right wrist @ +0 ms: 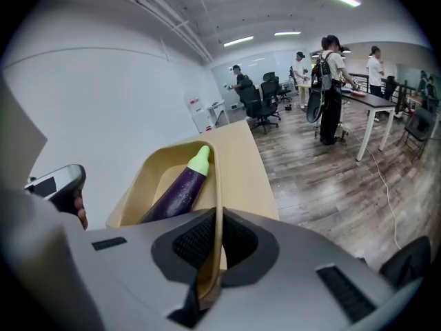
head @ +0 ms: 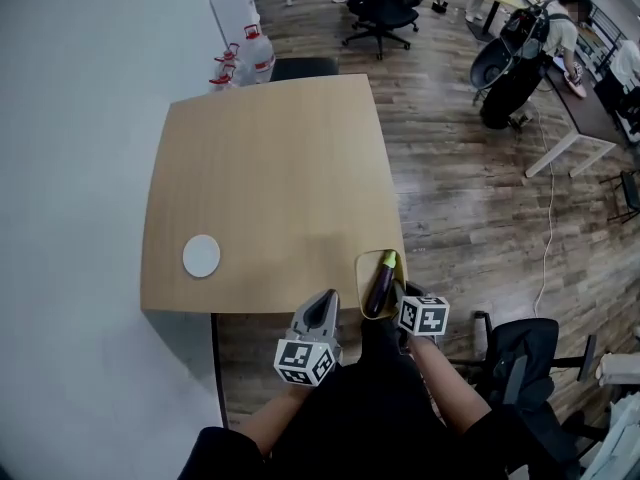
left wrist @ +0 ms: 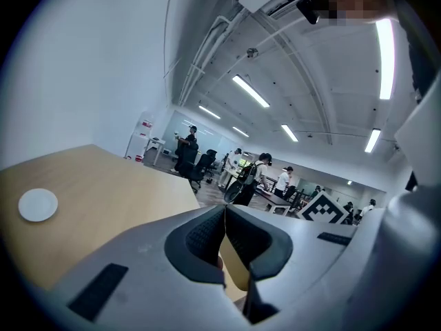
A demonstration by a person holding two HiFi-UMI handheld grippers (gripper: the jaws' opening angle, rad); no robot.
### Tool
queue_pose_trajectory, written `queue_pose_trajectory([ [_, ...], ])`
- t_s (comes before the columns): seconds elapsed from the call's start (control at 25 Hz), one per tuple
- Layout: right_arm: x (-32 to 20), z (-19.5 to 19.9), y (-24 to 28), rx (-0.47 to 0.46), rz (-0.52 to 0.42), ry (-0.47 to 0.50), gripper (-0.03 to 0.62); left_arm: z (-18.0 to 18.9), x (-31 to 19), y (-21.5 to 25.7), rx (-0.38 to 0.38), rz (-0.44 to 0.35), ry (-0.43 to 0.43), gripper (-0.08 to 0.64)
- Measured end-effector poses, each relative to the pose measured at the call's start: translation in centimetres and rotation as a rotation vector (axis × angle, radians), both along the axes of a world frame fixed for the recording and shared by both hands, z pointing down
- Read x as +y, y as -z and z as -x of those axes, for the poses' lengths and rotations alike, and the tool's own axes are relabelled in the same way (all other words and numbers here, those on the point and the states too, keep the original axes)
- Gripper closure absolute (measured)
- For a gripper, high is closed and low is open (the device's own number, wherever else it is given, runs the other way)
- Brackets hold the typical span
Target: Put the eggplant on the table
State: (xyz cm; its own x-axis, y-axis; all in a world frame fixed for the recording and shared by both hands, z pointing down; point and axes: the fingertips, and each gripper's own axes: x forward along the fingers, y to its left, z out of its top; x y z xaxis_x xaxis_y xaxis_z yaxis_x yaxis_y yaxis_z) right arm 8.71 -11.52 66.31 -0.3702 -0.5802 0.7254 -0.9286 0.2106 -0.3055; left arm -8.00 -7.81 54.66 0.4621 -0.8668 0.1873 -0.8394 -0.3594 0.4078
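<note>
A purple eggplant with a green stem end lies in a shallow yellow tray over the near right corner of the wooden table. My right gripper is shut on the tray's near right rim. In the right gripper view the rim runs between the pads and the eggplant points away. My left gripper hangs just off the table's front edge, left of the tray, its jaws shut with nothing between them.
A white round disc lies near the table's front left. Water bottles stand by the wall behind the table. A black chair is at my right. Office chairs and people at desks are farther back.
</note>
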Motion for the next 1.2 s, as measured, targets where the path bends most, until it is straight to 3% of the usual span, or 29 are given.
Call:
queue_pose_trajectory([
  [0.16,-4.9,-0.5,-0.7,0.004,0.005,0.034,0.531,-1.2,-3.9,0.6,0.002,-0.021,0.014,0.545],
  [0.36,-11.7,-0.6,-1.7,0.002,0.014,0.079,0.531,-2.3,-9.7,-0.5,-0.031,0.037,0.078,0.545],
  [0.6,-18.8,-0.9,-4.3,0.019,0.044,0.149,0.531,-2.8,-14.3,-1.8,-0.109,0.07,0.204,0.545],
  [0.92,-26.3,0.3,-9.5,0.043,0.127,0.213,0.53,-2.3,-17.2,-3.4,-0.122,0.143,0.331,0.545],
  [1.2,-30.0,0.7,-14.0,0.098,0.184,0.216,0.529,-0.8,-16.5,-4.4,-0.145,0.218,0.456,0.545],
])
